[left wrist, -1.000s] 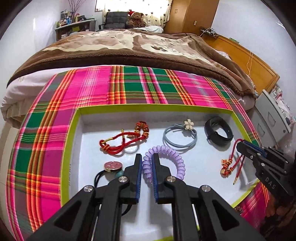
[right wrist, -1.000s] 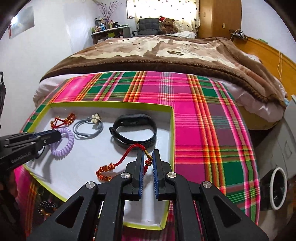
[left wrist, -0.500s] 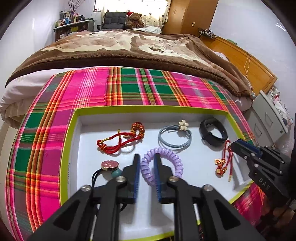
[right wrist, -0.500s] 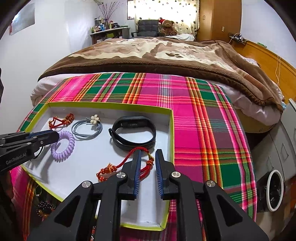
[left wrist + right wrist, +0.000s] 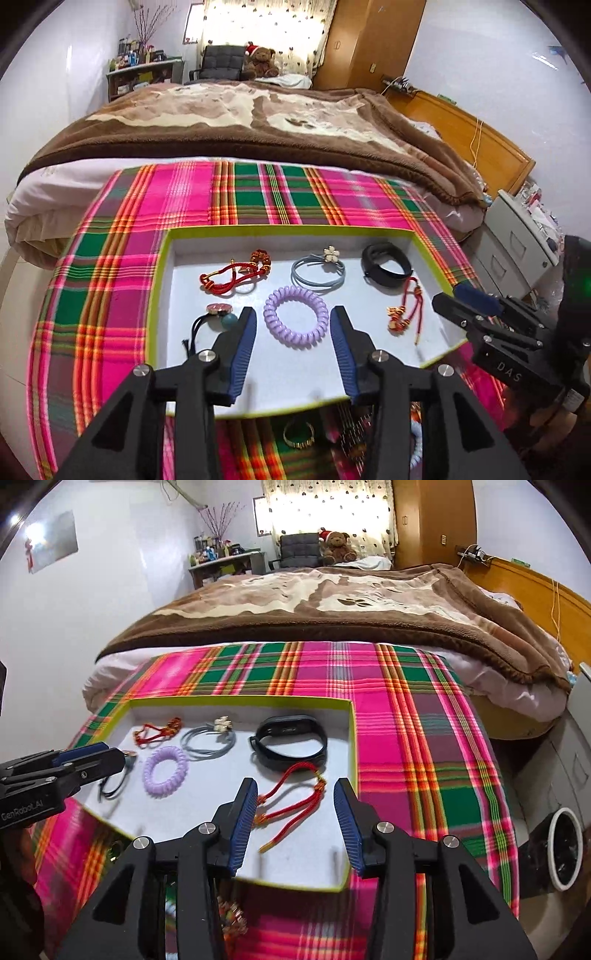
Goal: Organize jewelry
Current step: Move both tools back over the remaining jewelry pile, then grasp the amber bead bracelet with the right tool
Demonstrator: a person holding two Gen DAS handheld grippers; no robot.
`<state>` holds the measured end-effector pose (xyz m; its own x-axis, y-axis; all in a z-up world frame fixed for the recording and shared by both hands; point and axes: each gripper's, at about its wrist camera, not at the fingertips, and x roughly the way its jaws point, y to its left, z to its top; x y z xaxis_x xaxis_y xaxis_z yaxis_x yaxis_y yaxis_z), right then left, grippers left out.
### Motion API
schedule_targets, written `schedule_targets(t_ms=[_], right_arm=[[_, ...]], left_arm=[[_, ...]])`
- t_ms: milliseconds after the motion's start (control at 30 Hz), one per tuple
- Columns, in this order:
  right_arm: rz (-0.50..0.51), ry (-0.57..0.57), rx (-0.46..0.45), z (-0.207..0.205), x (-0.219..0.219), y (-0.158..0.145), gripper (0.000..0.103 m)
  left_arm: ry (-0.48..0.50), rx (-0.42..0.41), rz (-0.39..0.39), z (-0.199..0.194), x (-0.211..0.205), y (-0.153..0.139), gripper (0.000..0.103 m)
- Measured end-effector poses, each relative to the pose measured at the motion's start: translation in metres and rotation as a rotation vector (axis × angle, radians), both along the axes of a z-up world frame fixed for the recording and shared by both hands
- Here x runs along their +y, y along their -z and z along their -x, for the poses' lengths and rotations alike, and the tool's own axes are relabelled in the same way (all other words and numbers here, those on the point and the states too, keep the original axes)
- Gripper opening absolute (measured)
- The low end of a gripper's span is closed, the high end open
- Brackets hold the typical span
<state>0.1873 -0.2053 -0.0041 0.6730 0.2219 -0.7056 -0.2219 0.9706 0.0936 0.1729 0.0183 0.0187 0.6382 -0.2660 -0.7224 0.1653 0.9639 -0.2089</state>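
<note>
Both tools spread, gripping nothing: left tool (image 5: 293, 345) over purple coil (image 5: 296, 315); right tool (image 5: 295, 821) over red cord (image 5: 295, 799) beside tray rim (image 5: 352, 775).

Both wrist views look down-forward, close over shared tray (image 5: 166, 258) (image 5: 349, 746), toward bed.

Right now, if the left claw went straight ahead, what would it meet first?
Probably the purple coil tie, lying on the tray between the open left claw fingers. Depth is unclear, so it might pass above it.
</note>
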Motion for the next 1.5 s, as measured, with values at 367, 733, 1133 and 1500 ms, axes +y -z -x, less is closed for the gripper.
schedule_targets(t_ms=[367, 733, 1133, 1500], right_arm=[[-0.104, -0.142, 0.003, 0.041, 0.023, -0.005, 0.044], [-0.063, -0.290, 0.050, 0.062, 0.068, 0.009, 0.047], [0.013, -0.324, 0.093, 0.058, 0.096, 0.028, 0.048], [0.127, -0.318, 0.104, 0.058, 0.113, 0.041, 0.048]], left_arm=[[-0.051, -0.058, 0.036, 0.053, 0.025, -0.020, 0.050], [-0.098, -0.040, 0.069, 0.095, 0.055, -0.008, 0.051], [-0.132, -0.023, 0.095, 0.113, 0.079, 0.002, 0.051], [-0.133, -0.017, 0.101, 0.116, 0.082, 0.006, 0.051]])
